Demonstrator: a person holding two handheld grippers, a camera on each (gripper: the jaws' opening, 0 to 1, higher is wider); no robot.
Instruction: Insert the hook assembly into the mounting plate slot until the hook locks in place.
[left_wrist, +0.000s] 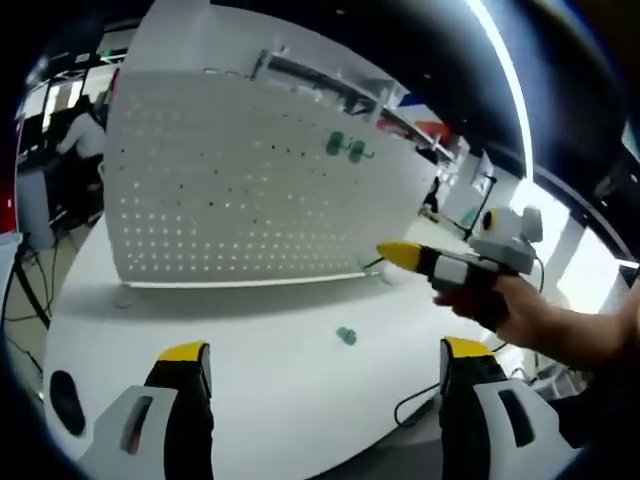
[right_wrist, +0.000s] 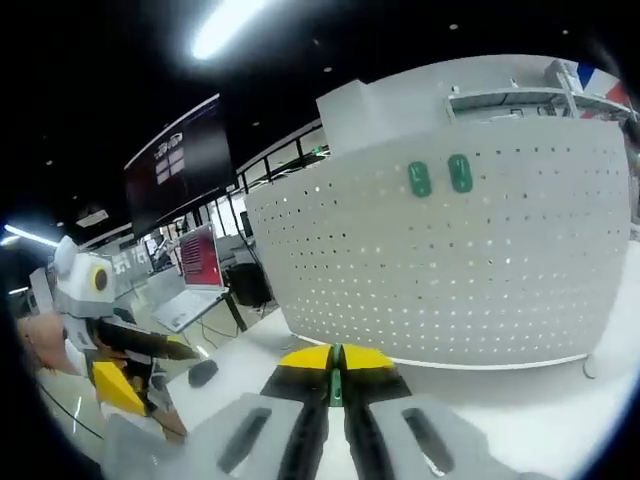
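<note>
Right hand-held gripper (right_wrist: 335, 365) pinches something green, mostly hidden between its jaws.

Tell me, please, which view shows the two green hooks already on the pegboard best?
The right gripper view: the two green hooks sit near centre, large and distinct on the pegboard. In the left gripper view they are smaller and blurrier, toward the board's upper right.
</note>
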